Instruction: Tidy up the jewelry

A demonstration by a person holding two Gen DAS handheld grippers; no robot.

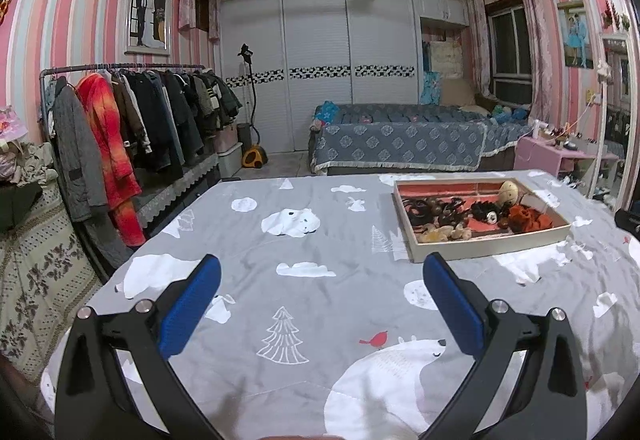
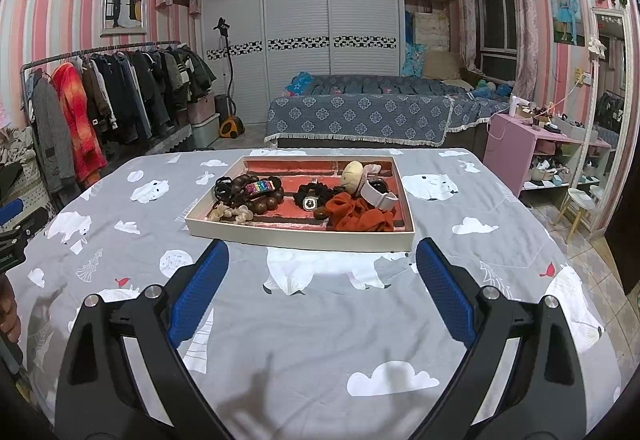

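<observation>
Left gripper [image 1: 322, 278] and right gripper [image 2: 322, 266] both spread wide, empty, ribbed blue pads over polar-bear bedspread [image 2: 280, 340]. Shallow rectangular jewelry tray [image 2: 304, 238] ahead holds wooden bead bracelet [image 2: 262, 199], orange scrunchie [image 2: 360, 217], white watch [image 2: 378, 195].

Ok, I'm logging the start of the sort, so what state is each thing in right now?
left gripper: open, empty, above the bedspread.
right gripper: open, empty, short of the tray.
tray: lidless, flat on the bedspread, holding everything.
wooden bead bracelet: lying in the tray's left part.
orange scrunchie: bunched in the right part.
white watch: propped on the scrunchie.
wardrobe doors: closed.
</observation>
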